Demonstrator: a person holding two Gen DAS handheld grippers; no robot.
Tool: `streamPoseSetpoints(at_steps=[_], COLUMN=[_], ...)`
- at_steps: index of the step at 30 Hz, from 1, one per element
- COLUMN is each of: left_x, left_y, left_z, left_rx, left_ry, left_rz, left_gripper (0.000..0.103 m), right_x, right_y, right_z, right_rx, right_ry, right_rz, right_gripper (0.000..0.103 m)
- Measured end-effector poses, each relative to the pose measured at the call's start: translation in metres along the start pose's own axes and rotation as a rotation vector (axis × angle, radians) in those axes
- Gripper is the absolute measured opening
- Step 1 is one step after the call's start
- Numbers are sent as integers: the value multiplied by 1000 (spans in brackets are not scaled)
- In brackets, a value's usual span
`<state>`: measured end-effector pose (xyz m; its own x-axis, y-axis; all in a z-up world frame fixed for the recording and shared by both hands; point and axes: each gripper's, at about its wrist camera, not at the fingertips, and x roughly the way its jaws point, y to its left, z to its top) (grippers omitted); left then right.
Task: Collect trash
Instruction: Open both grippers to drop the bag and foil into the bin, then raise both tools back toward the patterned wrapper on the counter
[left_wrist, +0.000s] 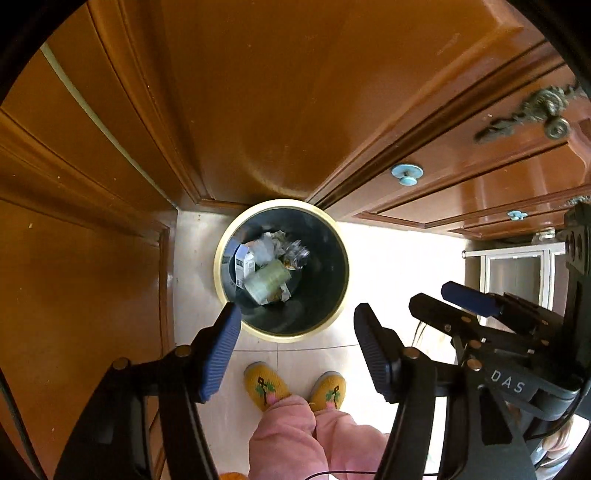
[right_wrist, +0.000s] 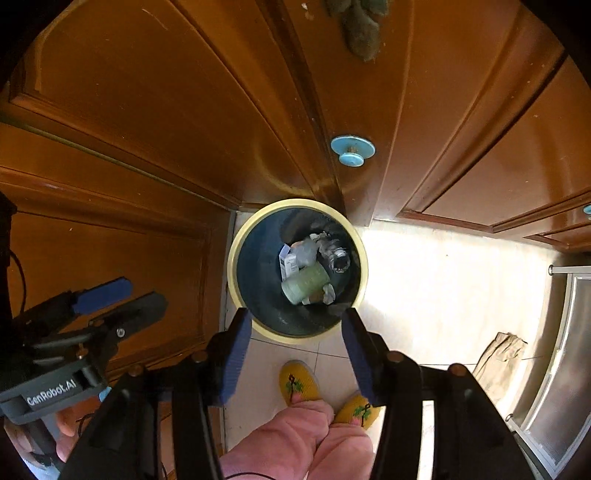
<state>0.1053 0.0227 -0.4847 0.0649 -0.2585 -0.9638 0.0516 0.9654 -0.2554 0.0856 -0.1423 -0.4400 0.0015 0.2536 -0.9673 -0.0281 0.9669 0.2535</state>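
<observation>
We held both grippers above the round dark bin with the pale yellow rim (left_wrist: 221, 258), pointing them steeply down at it. The left gripper (left_wrist: 295, 350) stood wide, its blue ribbed pads well apart, and nothing was between them; only the near rim of the bin and the pale floor tiles (left_wrist: 388, 266) showed in the gap. The right gripper (right_wrist: 297, 350) had a narrower gap, but its blue pads were also apart and empty. The trash lay at the bottom of the bin, ahead of and below both pairs of fingers: a pale green plastic cylinder (left_wrist: 267, 282), a small white carton (left_wrist: 244, 263), a crumpled clear plastic bottle (right_wrist: 338, 256) and some crumpled paper (left_wrist: 271, 242). Beyond the bin stood the brown wooden cabinet doors (left_wrist: 258, 92) with a round light blue knob (right_wrist: 352, 150). Behind the fingers, closer to us, we saw the person's pink trousers (left_wrist: 291, 435) and yellow knitted slippers (left_wrist: 264, 384). Each gripper showed at the side of the other's view, with a hand (right_wrist: 66, 424) under the left one.
</observation>
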Motion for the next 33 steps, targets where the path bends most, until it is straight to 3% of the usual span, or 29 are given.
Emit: streamPoseSetpoints(at_steps=[6, 13, 21, 33], left_x=[-29, -95, -186, -299], left_y=[-7, -21, -49, -87], left_z=[-9, -22, -30, -26], left_rx=[14, 4, 28, 108], left_ry=[-3, -24, -91, -204], left_rz=[7, -15, -34, -34], left_gripper=[62, 62, 62, 62], right_x=[-33, -97, -192, -283], right_y=[14, 27, 33, 44], right_z=[-8, -26, -47, -63], right_rx=[9, -7, -22, -43], right_ry=[-23, -35, -92, -182], right_rz=[9, 10, 4, 26], right_gripper=[51, 51, 51, 51])
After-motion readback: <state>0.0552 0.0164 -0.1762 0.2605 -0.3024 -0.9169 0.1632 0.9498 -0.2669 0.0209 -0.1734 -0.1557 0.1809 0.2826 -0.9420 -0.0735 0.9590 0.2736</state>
